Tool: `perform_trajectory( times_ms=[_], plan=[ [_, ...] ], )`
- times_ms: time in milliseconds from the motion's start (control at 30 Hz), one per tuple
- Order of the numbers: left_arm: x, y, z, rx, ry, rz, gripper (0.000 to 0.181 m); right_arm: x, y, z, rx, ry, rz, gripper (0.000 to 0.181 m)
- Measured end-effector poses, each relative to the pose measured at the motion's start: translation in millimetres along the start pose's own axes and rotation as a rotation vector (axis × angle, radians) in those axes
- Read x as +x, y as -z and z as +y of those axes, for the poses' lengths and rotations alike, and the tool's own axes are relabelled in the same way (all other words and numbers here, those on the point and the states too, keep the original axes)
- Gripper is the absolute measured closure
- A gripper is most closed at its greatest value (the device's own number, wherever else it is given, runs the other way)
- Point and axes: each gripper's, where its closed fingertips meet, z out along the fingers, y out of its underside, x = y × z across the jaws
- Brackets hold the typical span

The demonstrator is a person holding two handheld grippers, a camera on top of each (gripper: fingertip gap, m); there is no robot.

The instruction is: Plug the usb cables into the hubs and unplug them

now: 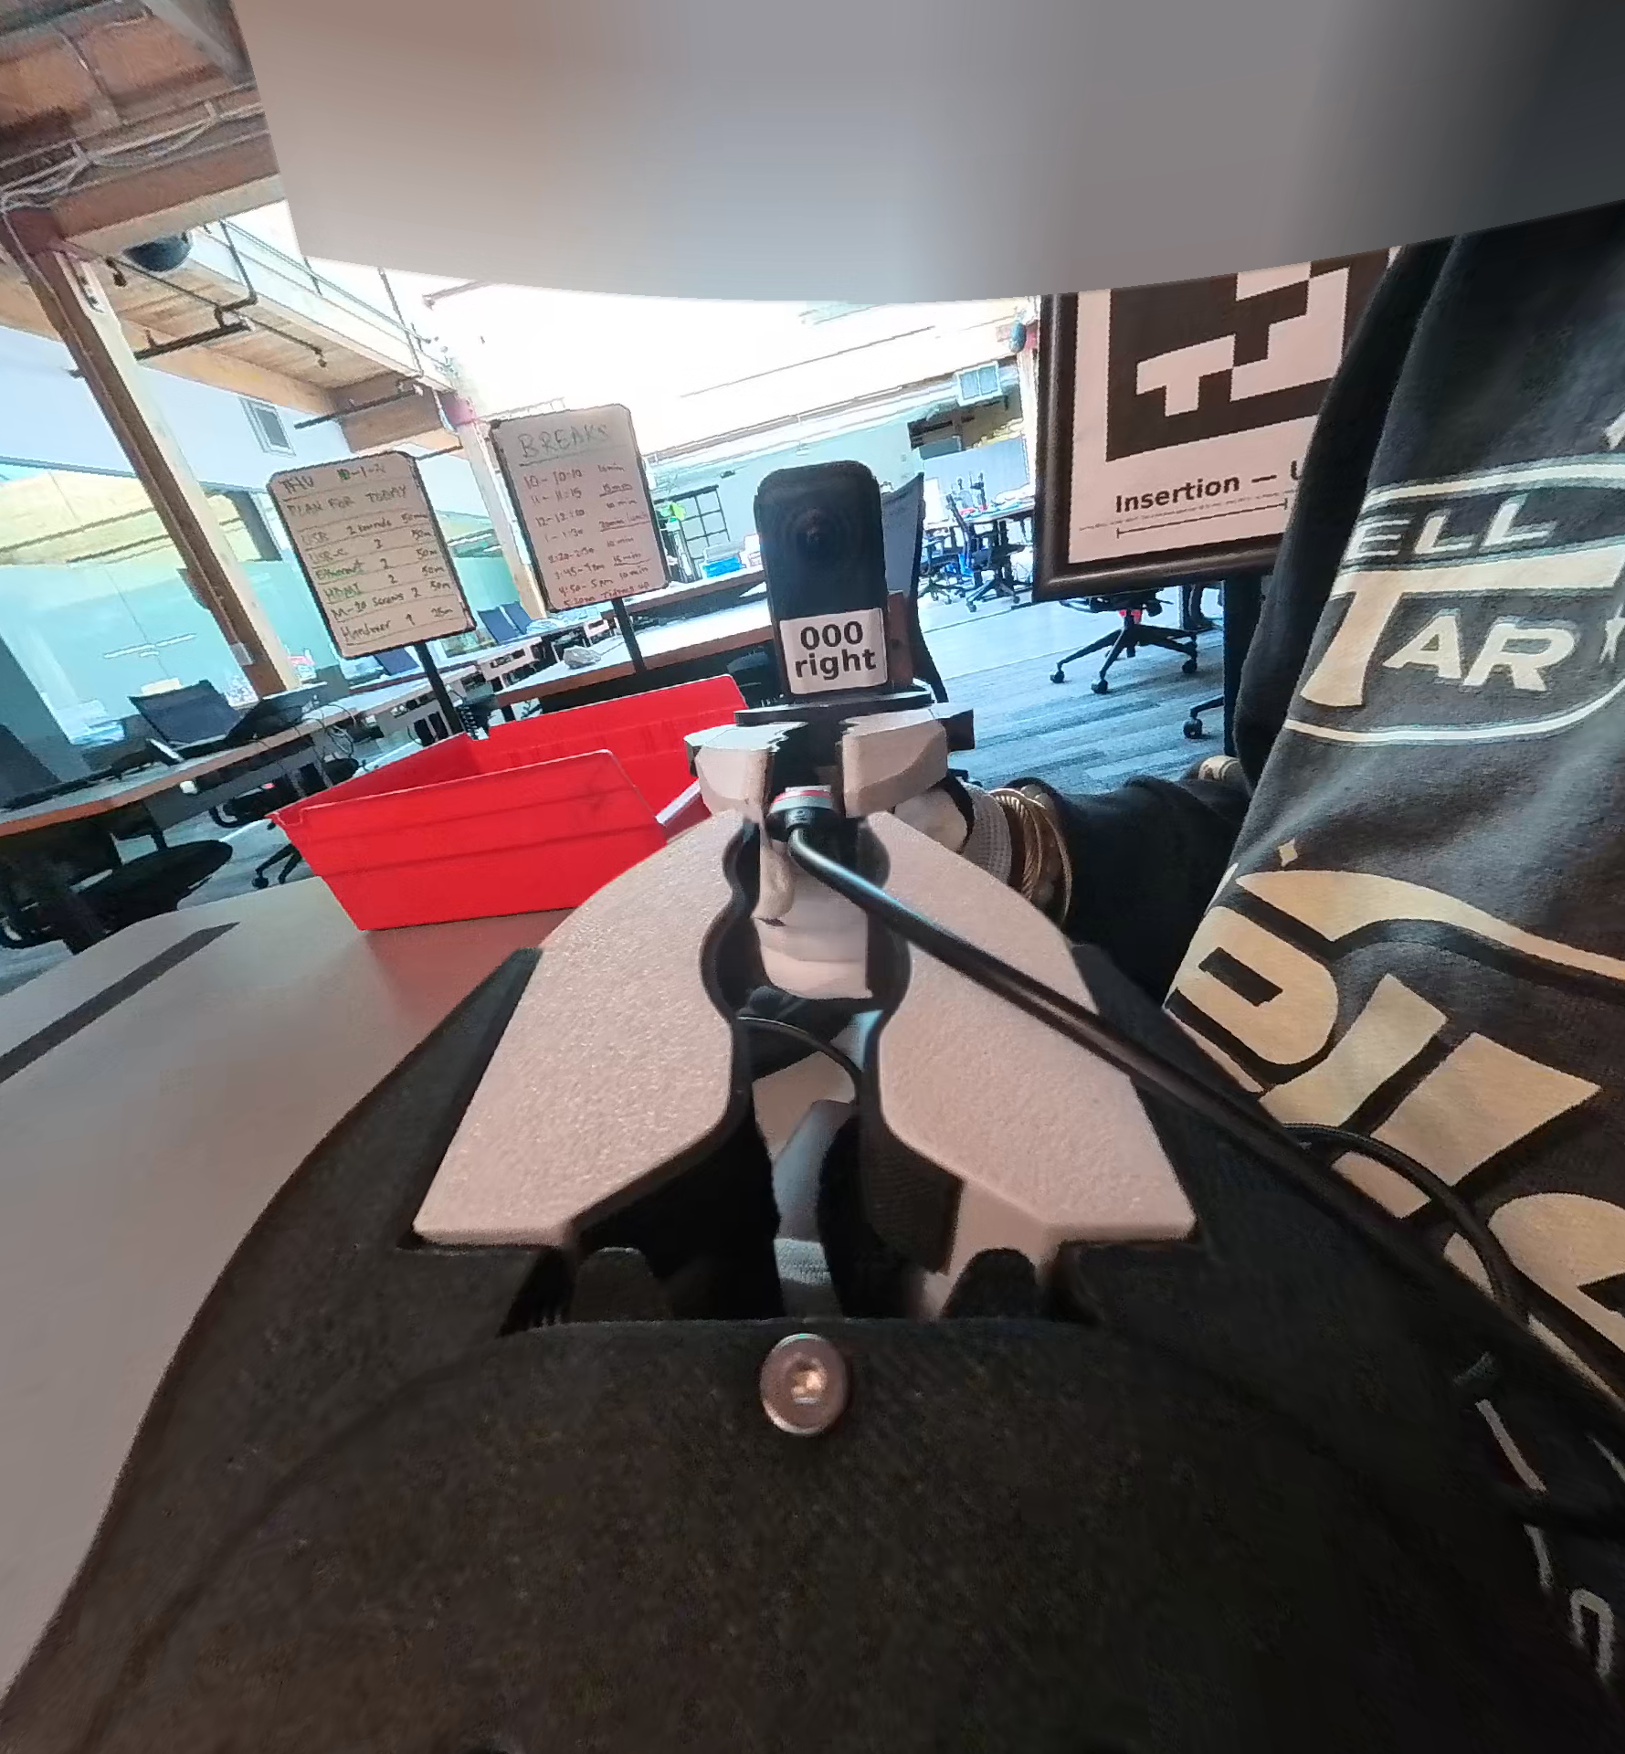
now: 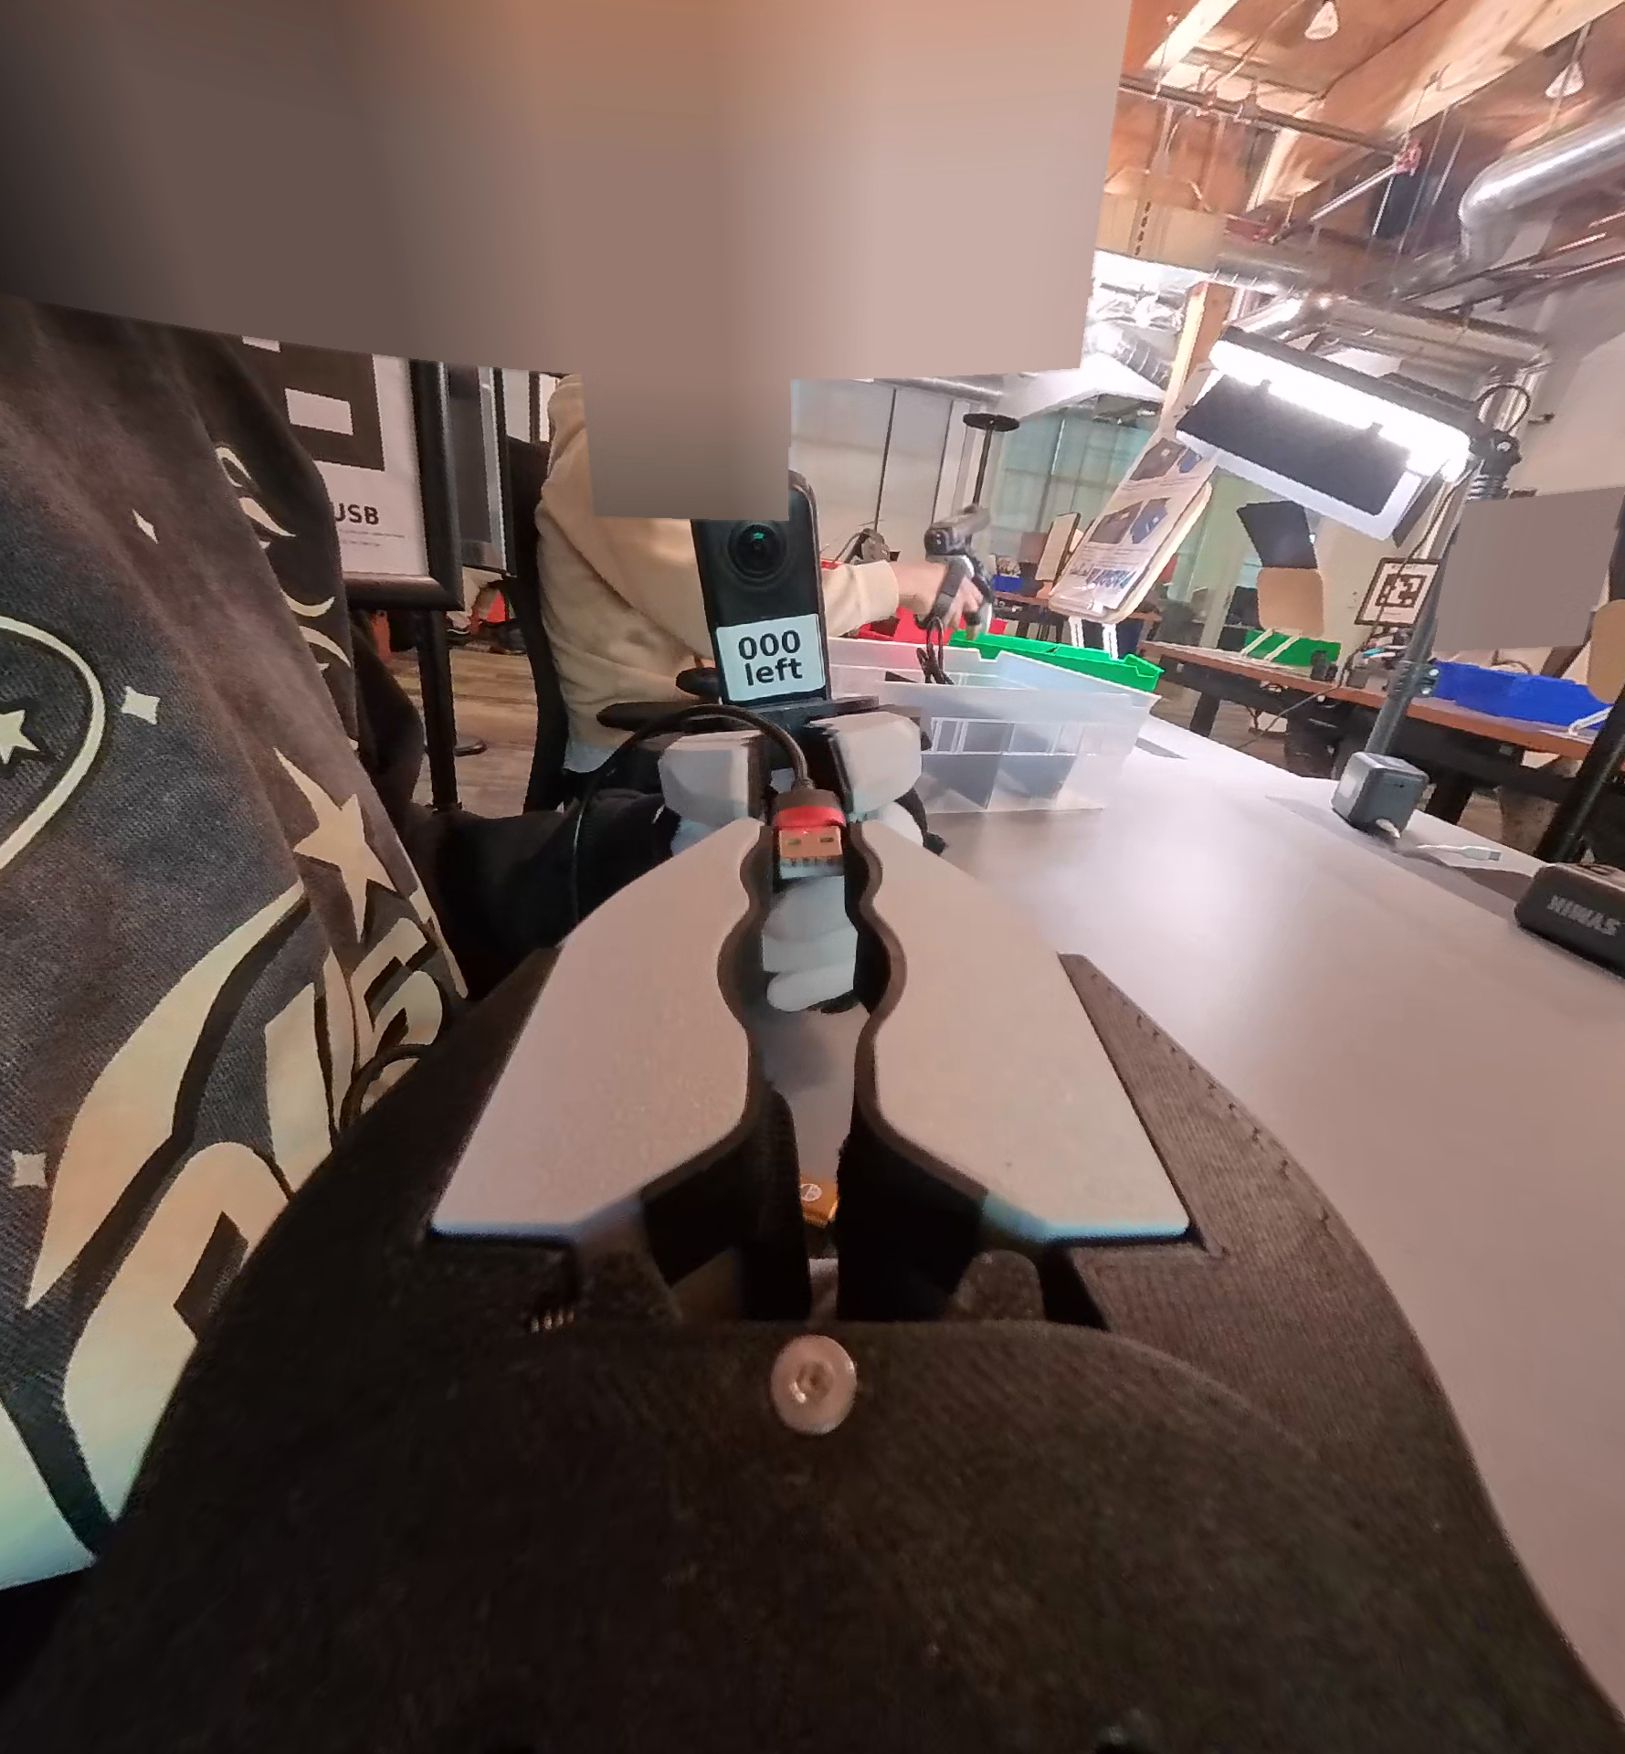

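Left claw (image 1: pixel 803 835) pinches the black cable (image 1: pixel 979 959); right claw (image 2: pixel 808 854) grips its USB plug (image 2: pixel 806 849).

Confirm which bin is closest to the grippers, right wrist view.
The clear bin, right behind them; green bin, red bin and blue bin sit farther back.

An open office with a wood-beamed ceiling (image 2: pixel 1264 114), large windows (image 1: pixel 49 531), long desks (image 1: pixel 125 797) and black swivel chairs (image 1: pixel 1131 626).

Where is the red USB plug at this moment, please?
In the right wrist view, the red USB plug sits centre frame, pinched at the tips of the right tool. The left tool faces it just behind, above the grey table.
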Motion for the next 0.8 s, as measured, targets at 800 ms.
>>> perform_trajectory(
  times_ms=[800],
  plan=[
    [0.6,4.1,-2.4,-0.002,0.087,0.028,0.176,-2.2,0.1,2.1,-0.014,-0.007,-0.018,0.167]
  ],
)
